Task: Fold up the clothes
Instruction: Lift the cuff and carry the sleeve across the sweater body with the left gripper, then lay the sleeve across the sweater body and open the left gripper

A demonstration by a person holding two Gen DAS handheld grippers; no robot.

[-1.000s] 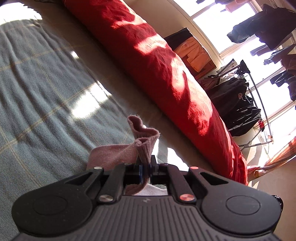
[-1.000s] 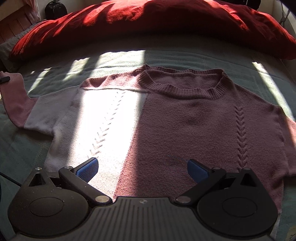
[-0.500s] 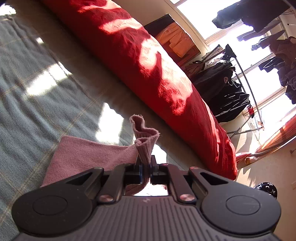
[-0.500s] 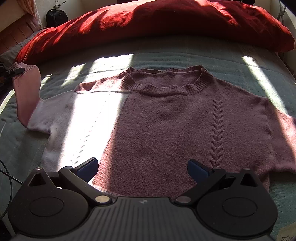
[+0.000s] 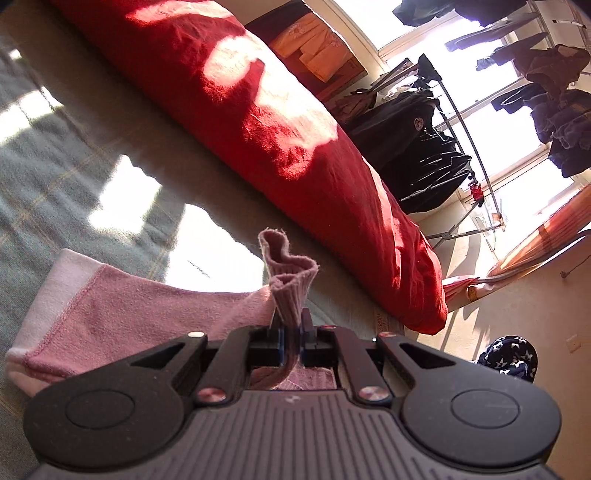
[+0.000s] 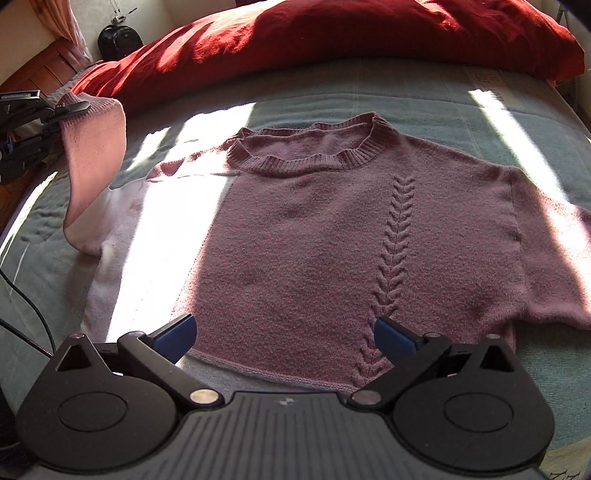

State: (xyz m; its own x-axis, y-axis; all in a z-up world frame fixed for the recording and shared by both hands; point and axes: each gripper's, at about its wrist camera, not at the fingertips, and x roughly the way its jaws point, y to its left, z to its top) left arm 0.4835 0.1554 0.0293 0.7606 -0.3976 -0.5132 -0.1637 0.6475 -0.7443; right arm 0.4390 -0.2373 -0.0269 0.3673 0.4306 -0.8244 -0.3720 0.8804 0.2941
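Gripping the ribbed cuff (image 5: 291,284) of a pink sweater sleeve (image 5: 122,314), the left gripper (image 5: 291,341) is pinching the fabric tight between its closed jaws, with the cuff poking up past the fingers and the sleeve trailing off to the left over the grey-green bedspread (image 5: 55,177). In the right wrist view the same sleeve (image 6: 94,162) is hanging lifted at the far left, with the left gripper (image 6: 68,109) clamped on its end. Further right, the sweater (image 6: 314,236) is lying flat, front up, on the bedspread (image 6: 461,110), its neckline (image 6: 306,147) pointing toward a red duvet (image 6: 332,33) bunched along the far edge. Sunlight is falling across its left part. Nearest the camera, the right gripper (image 6: 284,332) is hovering over the sweater's bottom hem (image 6: 266,373), its blue-padded jaws spread wide and holding nothing.
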